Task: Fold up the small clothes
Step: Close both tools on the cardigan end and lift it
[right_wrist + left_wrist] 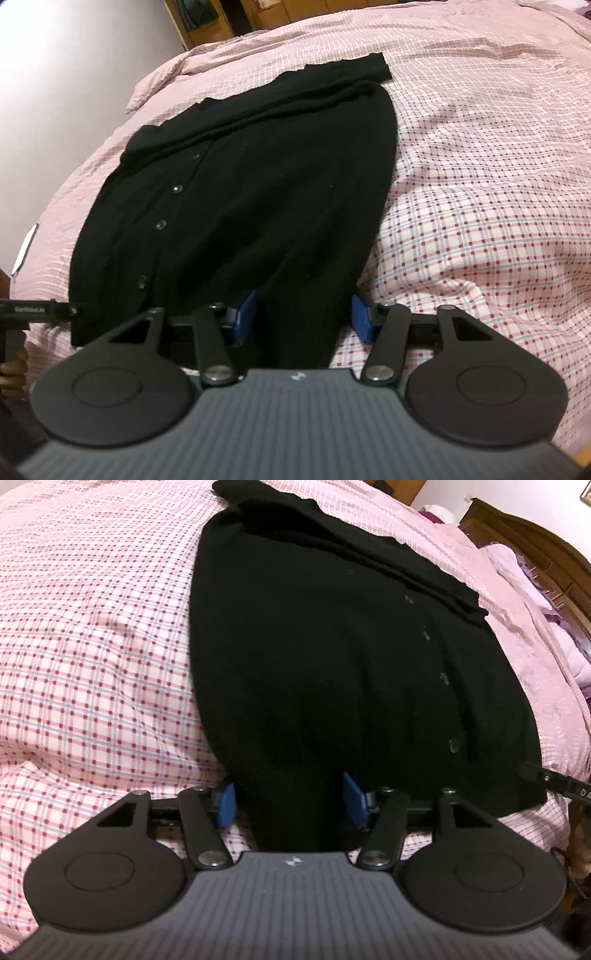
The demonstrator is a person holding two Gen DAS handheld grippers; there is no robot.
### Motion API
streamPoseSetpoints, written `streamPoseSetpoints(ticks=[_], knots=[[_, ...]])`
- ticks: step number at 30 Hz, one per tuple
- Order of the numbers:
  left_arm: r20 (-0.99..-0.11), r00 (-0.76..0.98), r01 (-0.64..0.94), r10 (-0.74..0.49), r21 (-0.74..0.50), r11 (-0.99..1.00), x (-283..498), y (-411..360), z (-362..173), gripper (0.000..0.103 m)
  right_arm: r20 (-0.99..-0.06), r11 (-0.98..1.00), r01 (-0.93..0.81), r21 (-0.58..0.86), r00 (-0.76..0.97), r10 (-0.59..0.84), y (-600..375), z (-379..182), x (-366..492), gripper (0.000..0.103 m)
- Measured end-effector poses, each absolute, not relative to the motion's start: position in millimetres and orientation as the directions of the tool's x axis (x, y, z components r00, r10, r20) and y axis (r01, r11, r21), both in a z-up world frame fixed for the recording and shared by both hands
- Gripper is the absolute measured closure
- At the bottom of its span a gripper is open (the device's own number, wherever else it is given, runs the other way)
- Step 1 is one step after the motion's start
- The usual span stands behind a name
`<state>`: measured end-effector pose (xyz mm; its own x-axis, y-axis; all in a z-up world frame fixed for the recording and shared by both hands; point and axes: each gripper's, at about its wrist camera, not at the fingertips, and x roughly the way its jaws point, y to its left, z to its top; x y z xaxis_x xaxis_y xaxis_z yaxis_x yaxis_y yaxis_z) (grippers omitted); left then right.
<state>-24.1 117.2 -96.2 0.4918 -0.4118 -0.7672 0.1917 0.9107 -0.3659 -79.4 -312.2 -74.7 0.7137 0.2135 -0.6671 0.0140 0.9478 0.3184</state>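
Observation:
A black buttoned cardigan (332,657) lies flat on the bed, a sleeve folded across its far end. In the left wrist view my left gripper (290,801) has its blue pads (226,805) spread wide on either side of a strip of the cardigan's near hem. In the right wrist view the cardigan (258,192) lies the same way, and my right gripper (303,315) has its blue pads (360,319) apart around the ribbed hem. Neither gripper pinches the cloth.
The bed has a pink checked cover (92,646) and a plain pink blanket (535,672). A wooden headboard (546,550) stands at the far right. A white flat object (24,251) lies at the bed's left edge. Wooden furniture (221,18) stands behind the bed.

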Motion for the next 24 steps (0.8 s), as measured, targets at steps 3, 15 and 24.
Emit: streamPoseSetpoints(ticks=[3,15,24], knots=[[-0.765,0.502,0.188,-0.402,-0.357,0.915,-26.0,117.9,-94.6,0.07,-0.657,0.937,0.013,0.349,0.717,0.235,-312.8,-75.5,-79.2,0.073],[-0.628,0.598,0.183,-0.498,-0.497,0.848,-39.1,148.3,-51.8,0.095,-0.474,0.858,-0.026,0.513,0.825,0.308,-324.7,-43.1,-92.8,0.093],[-0.525,0.679,0.204,-0.513,-0.536,0.819,-15.7,150.0,-4.6,0.095,-0.37,0.803,-0.03,0.595,0.877,0.308,-336.9,-17.5,-74.8,0.094]])
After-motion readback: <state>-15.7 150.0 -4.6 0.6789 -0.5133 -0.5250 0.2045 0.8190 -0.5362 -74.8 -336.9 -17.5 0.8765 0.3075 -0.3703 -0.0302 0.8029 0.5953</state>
